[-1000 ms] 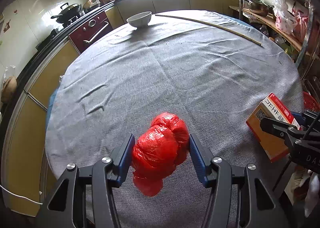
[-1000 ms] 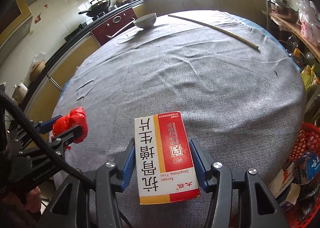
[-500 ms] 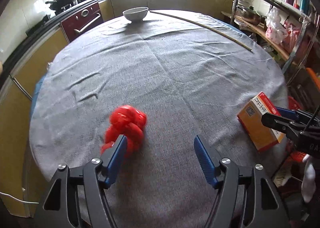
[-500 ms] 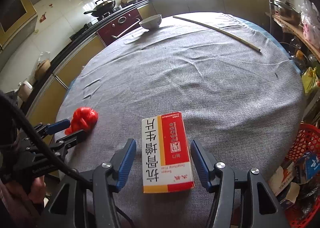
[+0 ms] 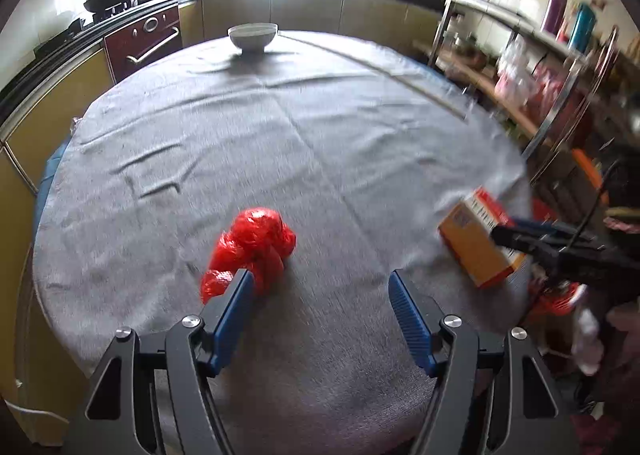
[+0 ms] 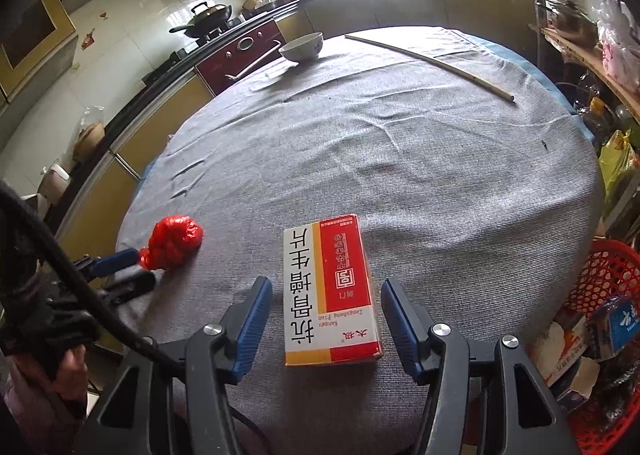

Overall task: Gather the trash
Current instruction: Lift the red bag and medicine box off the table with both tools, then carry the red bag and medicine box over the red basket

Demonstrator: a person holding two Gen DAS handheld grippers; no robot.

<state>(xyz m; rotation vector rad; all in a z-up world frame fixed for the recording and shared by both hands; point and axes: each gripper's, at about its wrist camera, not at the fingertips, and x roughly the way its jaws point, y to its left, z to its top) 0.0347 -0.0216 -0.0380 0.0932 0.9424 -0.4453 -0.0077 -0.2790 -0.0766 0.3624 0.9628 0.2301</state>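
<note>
A crumpled red plastic bag [image 5: 252,247] lies on the grey tablecloth [image 5: 304,143], just ahead of my left gripper's left fingertip. My left gripper [image 5: 320,287] is open and empty. The bag also shows in the right wrist view [image 6: 174,241]. A red, white and yellow medicine box [image 6: 330,291] lies flat between the jaws of my right gripper [image 6: 326,295], which is open and not touching it. The box [image 5: 478,239] and the right gripper show at the right in the left wrist view.
A white bowl [image 5: 253,36] and a long thin stick [image 6: 432,65] lie at the table's far side. A red mesh basket [image 6: 604,319] holding trash stands below the table's right edge. Kitchen counters and a shelf rack [image 5: 532,67] surround the table.
My left gripper has opened and let go of the red bag, which now lies on the cloth. My right gripper has opened off the box and drawn back slightly.
</note>
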